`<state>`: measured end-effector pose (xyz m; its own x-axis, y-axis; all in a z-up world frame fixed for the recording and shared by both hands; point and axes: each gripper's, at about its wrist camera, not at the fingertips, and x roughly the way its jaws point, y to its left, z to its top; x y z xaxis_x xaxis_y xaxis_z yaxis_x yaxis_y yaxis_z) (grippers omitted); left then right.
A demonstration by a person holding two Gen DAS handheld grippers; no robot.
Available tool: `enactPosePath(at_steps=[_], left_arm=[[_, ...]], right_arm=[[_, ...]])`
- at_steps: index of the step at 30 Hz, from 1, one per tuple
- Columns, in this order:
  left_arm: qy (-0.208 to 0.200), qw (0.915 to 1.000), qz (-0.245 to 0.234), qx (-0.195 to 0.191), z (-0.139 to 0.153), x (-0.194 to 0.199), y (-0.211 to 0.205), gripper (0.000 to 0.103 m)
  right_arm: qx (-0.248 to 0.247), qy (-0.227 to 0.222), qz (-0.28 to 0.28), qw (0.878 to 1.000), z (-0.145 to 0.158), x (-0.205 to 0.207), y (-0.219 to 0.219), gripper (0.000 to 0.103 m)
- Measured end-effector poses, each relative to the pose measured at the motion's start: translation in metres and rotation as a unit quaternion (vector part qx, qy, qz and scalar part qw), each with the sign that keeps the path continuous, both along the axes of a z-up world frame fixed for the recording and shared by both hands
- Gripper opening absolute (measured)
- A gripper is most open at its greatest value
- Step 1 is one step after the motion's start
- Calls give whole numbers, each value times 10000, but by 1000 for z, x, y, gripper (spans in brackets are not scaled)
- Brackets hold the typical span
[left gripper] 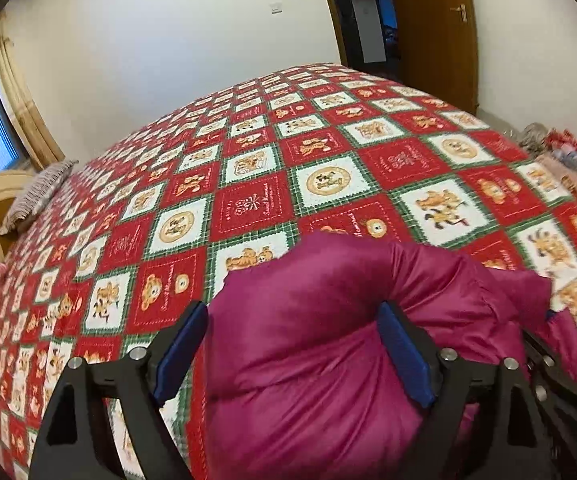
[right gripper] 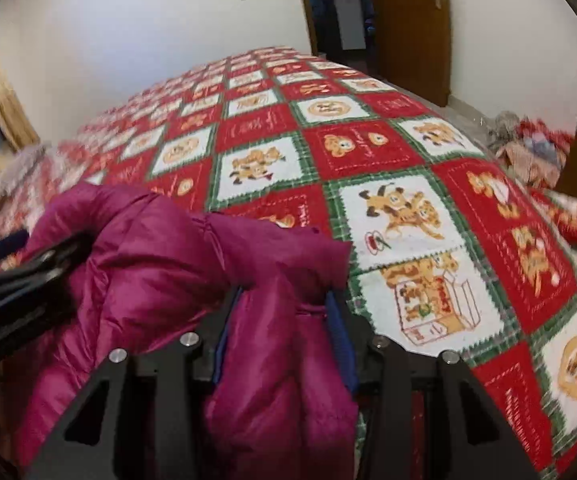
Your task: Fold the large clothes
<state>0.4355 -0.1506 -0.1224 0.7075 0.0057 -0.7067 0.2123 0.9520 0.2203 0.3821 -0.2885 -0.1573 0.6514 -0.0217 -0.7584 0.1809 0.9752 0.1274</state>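
I see script stitched in white on the red squares of the red, white and green checked teddy-bear quilt [left gripper: 368,152] covering the bed, but it is too small and blurred for me to read. No other lettering shows anywhere.

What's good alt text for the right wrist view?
The right gripper is clamped on a fold of a magenta puffer jacket above a bed with a red, white and green teddy-bear quilt; the left gripper grips the jacket at left.
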Motion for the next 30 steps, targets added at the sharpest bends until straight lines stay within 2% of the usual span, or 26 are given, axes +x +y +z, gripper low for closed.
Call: enactPosePath(at_steps=[5,9,13,18,22,28,30], left_arm=[[-20,10000,61,40,-16,6,-5,89],[75,9999,78,-95,-25,12,-2,90],[30,9999,58,82,-28,11,-8,90],[41,9999,77,83,-29,12,-12,90],[58,9999,71,92,-31,14,-13,90],[33,10000,-46,75,-30,10,-10,90],[7,9999,-80,120,-29,8,-11,90]], right_arm=[[136,12,0,9999,-4,2,-5,47],[228,-55,-47,9997,-5,1,-6,47],[174,-76,-136,9997,-2,-4,-5,45],[56,90,-72,9999,-5,5,-2,45],[249,66,-45,9997,-7,6,-8,46],[526,-49,74,9986,8,-19,-15,45],[466,-158,119,9987,13,-32,-13,44]])
